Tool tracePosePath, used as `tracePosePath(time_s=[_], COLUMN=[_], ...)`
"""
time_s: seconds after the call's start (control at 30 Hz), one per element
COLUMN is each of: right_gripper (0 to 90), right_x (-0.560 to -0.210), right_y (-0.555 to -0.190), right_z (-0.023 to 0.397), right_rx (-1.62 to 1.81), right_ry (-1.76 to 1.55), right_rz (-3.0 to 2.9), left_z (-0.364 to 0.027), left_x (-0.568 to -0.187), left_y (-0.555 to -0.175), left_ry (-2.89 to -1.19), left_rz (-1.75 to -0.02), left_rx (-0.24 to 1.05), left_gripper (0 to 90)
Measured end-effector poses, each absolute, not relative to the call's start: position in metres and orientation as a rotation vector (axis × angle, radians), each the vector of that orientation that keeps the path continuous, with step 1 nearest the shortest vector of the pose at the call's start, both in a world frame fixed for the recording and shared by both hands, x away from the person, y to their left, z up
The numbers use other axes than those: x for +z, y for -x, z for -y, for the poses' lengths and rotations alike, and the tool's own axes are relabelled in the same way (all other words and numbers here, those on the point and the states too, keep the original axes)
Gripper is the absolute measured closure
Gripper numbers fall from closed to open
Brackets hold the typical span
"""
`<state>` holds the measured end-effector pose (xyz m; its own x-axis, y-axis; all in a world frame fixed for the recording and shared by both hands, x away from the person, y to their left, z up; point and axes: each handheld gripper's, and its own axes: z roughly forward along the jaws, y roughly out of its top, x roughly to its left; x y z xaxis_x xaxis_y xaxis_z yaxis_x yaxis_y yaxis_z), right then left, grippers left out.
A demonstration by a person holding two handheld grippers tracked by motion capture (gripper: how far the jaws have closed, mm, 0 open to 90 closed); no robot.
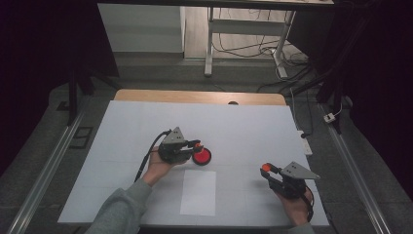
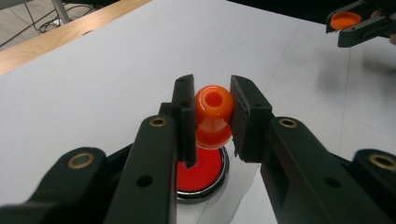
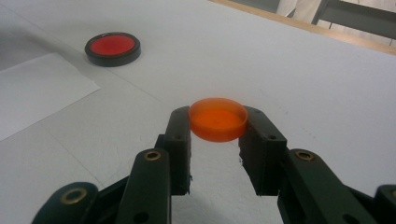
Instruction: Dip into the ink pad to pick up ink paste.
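Observation:
My left gripper (image 2: pixel 212 100) is shut on an orange knob-shaped piece (image 2: pixel 214 112) with a hole in its top. It holds the piece just above a round red pad in a dark-rimmed tin (image 2: pixel 203 170). In the high view the left gripper (image 1: pixel 197 145) is at the table's middle, right beside the red pad (image 1: pixel 201 156). My right gripper (image 3: pixel 217 123) is shut on a shallow orange cap (image 3: pixel 218 119), held off the table at the right (image 1: pixel 267 168). From the right gripper view the red pad (image 3: pixel 112 48) lies far off to the upper left.
A white sheet of paper (image 1: pixel 198 192) lies near the front edge, between the two hands. The white table top (image 1: pixel 243 122) ends in a wooden strip (image 1: pixel 195 96) at the back. Desk legs and cables (image 1: pixel 272 53) stand on the floor beyond.

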<state>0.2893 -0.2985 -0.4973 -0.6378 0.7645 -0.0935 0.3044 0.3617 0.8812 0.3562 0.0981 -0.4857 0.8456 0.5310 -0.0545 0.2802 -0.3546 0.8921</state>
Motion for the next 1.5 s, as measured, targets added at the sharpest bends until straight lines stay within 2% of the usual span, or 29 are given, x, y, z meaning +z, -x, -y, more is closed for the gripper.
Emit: tracePosePath(time_s=[1.5], right_gripper=[64.6], right_x=[-0.498], right_y=[-0.290], right_z=[0.300], right_rx=[1.219], right_ry=[-0.931], right_rz=[-2.129], left_z=[-0.103], left_x=[-0.462], left_y=[-0.333], left_ry=[-2.018], left_rz=[-0.481], left_rx=[0.113], left_gripper=[72.2])
